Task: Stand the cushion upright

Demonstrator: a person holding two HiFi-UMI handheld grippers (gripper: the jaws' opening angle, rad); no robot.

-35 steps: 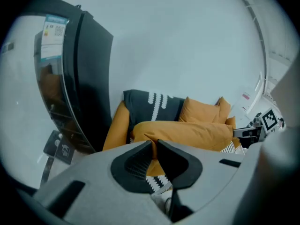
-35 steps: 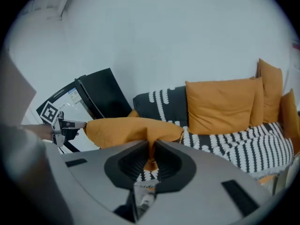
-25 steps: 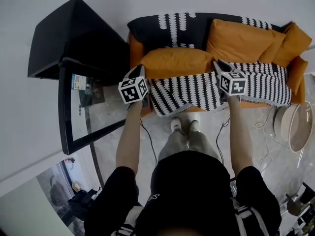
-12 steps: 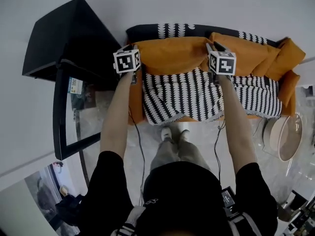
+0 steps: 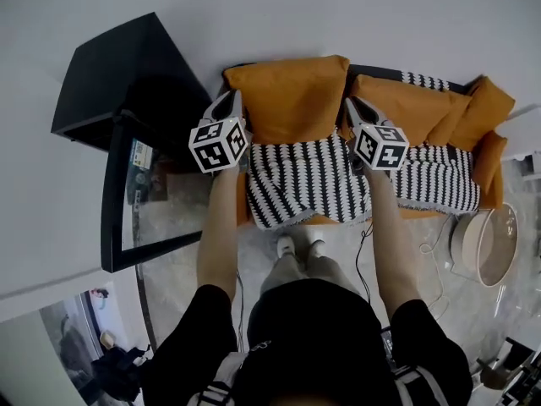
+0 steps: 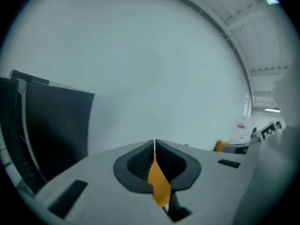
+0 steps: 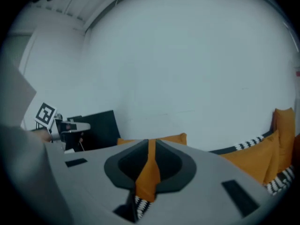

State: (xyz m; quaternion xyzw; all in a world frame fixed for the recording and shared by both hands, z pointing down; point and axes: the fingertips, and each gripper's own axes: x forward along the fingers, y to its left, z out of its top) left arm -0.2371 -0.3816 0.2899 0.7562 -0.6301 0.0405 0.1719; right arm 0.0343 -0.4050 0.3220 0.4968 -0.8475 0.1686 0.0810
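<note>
An orange cushion [image 5: 292, 96] stands on edge against the back of the sofa [image 5: 232, 155], held at its two lower corners. My left gripper [image 5: 232, 101] pinches the left corner, its jaws closing on a fold of orange fabric [image 6: 158, 182]. At the right corner my right gripper [image 5: 352, 105] has its jaws closing on orange fabric [image 7: 148, 172] too. In the left gripper view the left gripper [image 6: 154, 142] faces a bare wall. The right gripper [image 7: 151, 142] looks over the cushion's top edge [image 7: 173, 138].
A black-and-white patterned throw [image 5: 308, 176] covers the sofa seat. More orange cushions [image 5: 414, 108] lie to the right. A black cabinet [image 5: 118, 74] and a glass table [image 5: 139, 184] stand left of the sofa. A round white object [image 5: 482, 244] sits on the floor at right.
Both grippers rose and moved toward the sofa back, carrying the cushion from flat on the seat to standing on edge against the backrest.
</note>
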